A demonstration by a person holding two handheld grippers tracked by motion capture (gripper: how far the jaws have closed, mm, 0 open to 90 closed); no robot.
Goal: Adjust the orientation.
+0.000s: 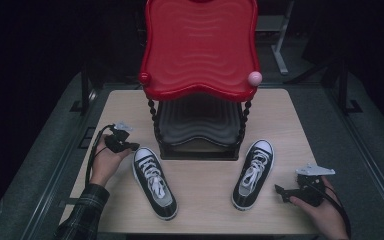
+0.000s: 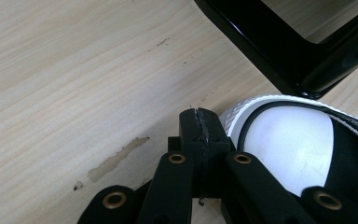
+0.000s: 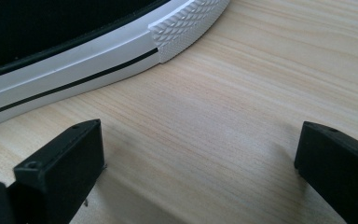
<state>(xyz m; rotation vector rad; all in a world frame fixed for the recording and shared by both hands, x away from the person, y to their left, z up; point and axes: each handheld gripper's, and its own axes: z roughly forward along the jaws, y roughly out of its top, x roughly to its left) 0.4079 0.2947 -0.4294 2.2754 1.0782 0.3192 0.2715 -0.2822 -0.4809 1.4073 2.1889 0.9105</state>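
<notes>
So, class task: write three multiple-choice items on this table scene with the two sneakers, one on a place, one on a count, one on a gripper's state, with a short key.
1. Where does the left gripper sit?
A. by the toe of the left sneaker
B. on the red tray
C. at that sneaker's heel

2. How many sneakers lie on the table?
A. one
B. two
C. three

3. How do the right gripper's jaws stand?
A. shut
B. shut on a lace
C. open

Key: A, its closed tips lie beside the white toe cap; B, the left one and the right sneaker; C, bare wood shows between the jaws.
</notes>
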